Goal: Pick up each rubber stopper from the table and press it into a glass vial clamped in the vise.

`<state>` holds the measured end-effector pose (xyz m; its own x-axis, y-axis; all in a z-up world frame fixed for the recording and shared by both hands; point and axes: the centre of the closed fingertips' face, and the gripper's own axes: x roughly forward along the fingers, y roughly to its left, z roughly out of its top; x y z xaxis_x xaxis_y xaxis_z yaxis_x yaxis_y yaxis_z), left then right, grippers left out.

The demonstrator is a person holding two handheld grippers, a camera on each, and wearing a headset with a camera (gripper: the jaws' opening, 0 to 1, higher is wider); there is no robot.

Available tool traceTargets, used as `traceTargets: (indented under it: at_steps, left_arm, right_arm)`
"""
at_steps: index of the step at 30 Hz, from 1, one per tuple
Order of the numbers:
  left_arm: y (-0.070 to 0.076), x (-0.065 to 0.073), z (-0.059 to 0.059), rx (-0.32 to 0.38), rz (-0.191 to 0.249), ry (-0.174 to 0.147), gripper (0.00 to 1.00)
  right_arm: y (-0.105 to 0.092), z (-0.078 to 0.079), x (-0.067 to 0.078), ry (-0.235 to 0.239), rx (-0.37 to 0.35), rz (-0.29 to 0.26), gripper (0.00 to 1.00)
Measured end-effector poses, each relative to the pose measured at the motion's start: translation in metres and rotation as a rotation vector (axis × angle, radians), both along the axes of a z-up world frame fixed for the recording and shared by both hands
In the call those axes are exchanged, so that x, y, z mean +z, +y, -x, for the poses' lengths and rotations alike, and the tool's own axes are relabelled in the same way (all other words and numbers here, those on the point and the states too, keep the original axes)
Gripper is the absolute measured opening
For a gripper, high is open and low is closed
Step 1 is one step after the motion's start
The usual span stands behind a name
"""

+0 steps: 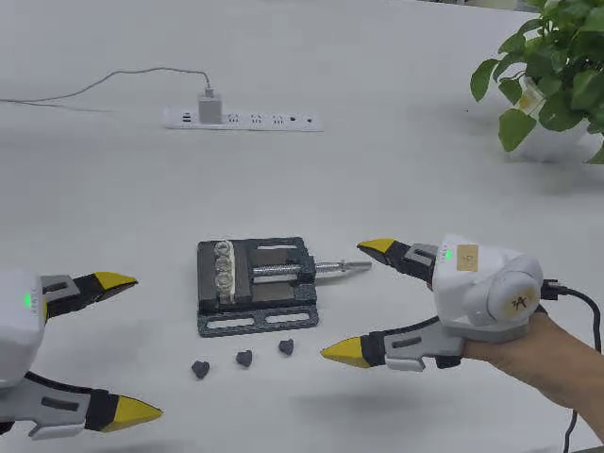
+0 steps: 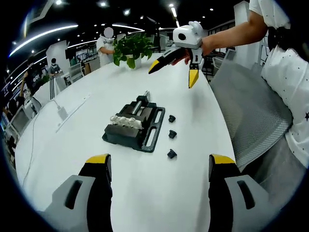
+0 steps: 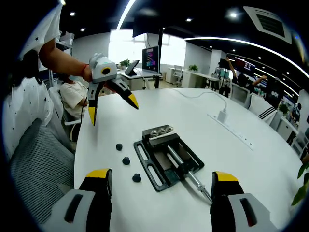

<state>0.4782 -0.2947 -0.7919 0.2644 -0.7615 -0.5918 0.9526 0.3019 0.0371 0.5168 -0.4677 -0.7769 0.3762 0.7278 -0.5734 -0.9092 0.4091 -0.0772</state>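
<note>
As left gripper (image 1: pixel 143 345) gapes, right gripper (image 1: pixel 344 300) likewise

No text, label or number is legible.

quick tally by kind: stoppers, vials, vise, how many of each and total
rubber stoppers: 3
glass vials: 3
vise: 1
total: 7

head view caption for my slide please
Open left hand-held gripper and right hand-held gripper flank a vise holding three glass vials; three rubber stoppers lie on the table.
</note>
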Motion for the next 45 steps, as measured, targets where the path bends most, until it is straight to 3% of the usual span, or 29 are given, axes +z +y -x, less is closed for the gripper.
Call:
traceTargets:
  at_steps: [13,22,36,45]
  left_arm:
    - [-0.012,-0.016,0.001,-0.139,-0.103,-0.044,0.55]
    - [-0.017,-0.039,0.002,-0.256,-0.190,-0.051,0.32]
    - [-0.029,-0.061,0.008,-0.426,-0.277,-0.084,0.15]
    - [-0.033,-0.063,0.007,-0.487,-0.285,-0.101,0.11]
  right_arm:
    - [0.000,0.000,0.001,0.002,-0.008,-0.006,0.82]
    - [-0.002,-0.001,0.002,0.004,-0.017,-0.007,0.81]
    - [-0.006,0.002,0.001,0.012,-0.036,-0.010,0.80]
    - [-0.011,0.002,0.000,0.015,-0.052,-0.008,0.80]
